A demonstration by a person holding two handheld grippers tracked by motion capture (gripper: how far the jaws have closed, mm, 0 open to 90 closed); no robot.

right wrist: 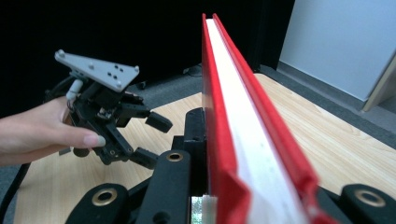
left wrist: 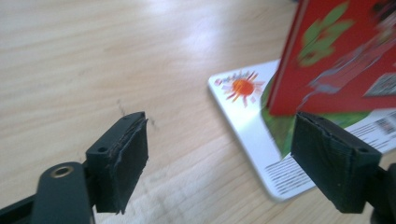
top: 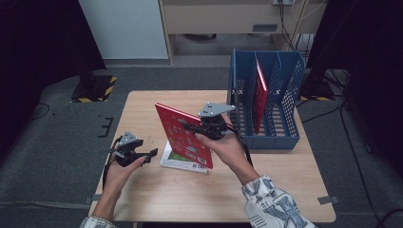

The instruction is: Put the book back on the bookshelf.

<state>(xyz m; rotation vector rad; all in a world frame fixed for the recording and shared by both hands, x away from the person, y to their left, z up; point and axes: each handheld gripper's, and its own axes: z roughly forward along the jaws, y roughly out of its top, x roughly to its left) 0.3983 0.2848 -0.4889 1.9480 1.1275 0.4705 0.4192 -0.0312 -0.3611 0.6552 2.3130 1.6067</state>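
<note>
While the right gripper [top: 189, 126] holds the red book [top: 183, 135] raised and tilted above the worktop [top: 147, 190], its fingers pinching the book's edge, the job looks like filing that book into the blue rack [top: 266, 102] at the far right, where another red book [top: 259, 97] already stands in a slot. To do this well, turn the held book fully upright, line its spine up with an empty compartment beside the standing one, and lower it straight down so the corners do not catch on the mesh dividers. Let go only once its bottom edge sits on the rack floor. The left gripper [top: 153, 153] hovers low over the worktop with its fingers [left wrist: 122, 161] spread and empty, near a white book [top: 183, 162] lying flat, likely next.
</note>
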